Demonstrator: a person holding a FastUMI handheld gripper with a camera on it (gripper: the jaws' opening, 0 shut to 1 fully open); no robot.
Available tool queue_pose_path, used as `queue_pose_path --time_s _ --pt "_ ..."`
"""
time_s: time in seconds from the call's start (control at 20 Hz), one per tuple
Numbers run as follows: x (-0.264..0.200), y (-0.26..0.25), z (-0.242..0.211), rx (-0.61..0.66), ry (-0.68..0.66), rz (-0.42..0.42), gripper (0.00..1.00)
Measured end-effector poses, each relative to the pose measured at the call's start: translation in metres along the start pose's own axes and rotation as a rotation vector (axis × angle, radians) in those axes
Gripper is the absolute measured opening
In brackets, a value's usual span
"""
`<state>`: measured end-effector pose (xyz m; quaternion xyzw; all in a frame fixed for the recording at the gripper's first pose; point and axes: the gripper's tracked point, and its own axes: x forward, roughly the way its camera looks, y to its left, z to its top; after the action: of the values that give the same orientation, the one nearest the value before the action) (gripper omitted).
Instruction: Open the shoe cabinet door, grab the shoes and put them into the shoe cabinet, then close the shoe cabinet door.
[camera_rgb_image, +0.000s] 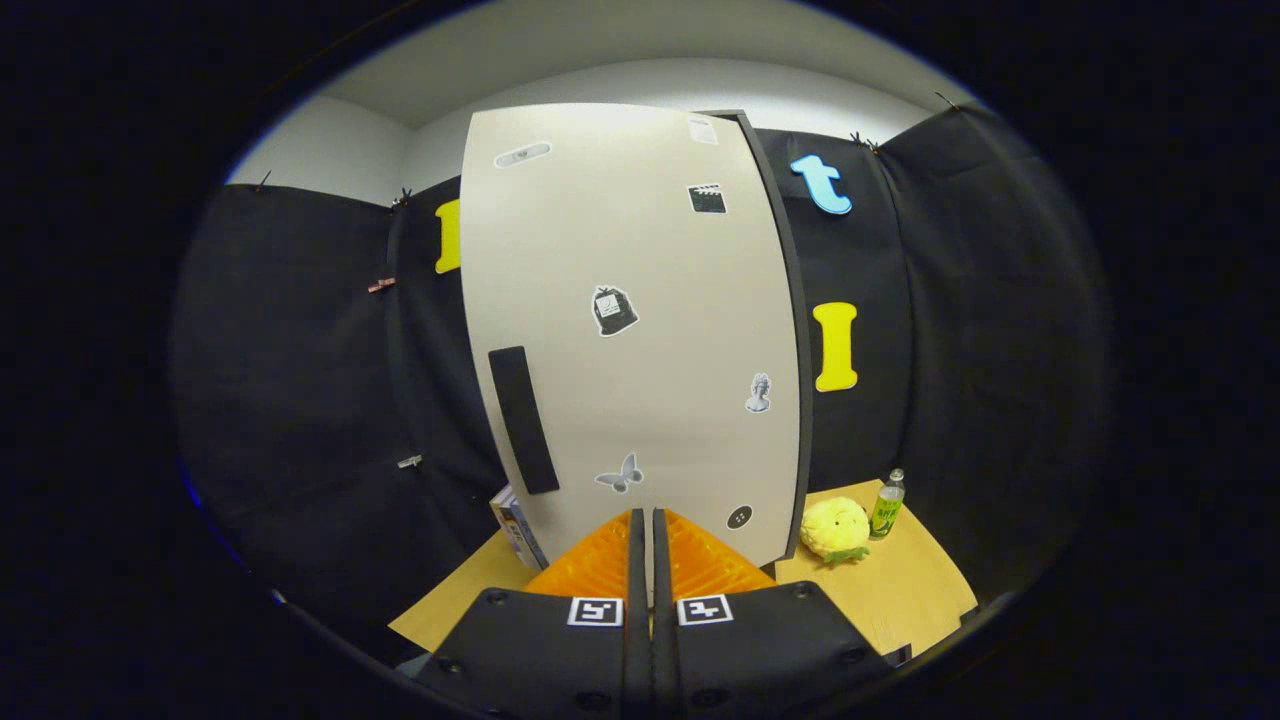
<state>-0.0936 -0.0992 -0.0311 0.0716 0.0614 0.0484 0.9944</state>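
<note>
One cabinet door with one dark handle stands just ahead of the claw. The claw's fingers are pressed together, holding nothing. One bottle and one yellow plush toy sit on the desk.

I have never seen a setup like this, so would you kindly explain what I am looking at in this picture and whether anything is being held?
Gladly. There is no robot arm here: a person carries handheld tongs, and the camera rides on them, looking forward along their two fingers, which rise from the bottom of the round fisheye picture. The fingers are pressed together with nothing between them, so nothing is held.

Just beyond the fingertips stands a pale shoe cabinet door, shut as far as I can tell, with a dark vertical handle and several small stickers. The cabinet stands on a wooden table.

On the table to the right of the cabinet sit a yellow plush toy and a small green bottle. At the cabinet's lower left a box-like object peeks out; I cannot tell what it is.
</note>
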Motion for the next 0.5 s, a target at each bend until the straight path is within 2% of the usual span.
queue_pose_path --time_s 0.15,0.5 --pt "-0.003 0.014 -0.01 -0.085 0.036 0.028 0.05" --pt "-0.001 0.035 -0.01 -0.069 0.026 0.096 0.05"
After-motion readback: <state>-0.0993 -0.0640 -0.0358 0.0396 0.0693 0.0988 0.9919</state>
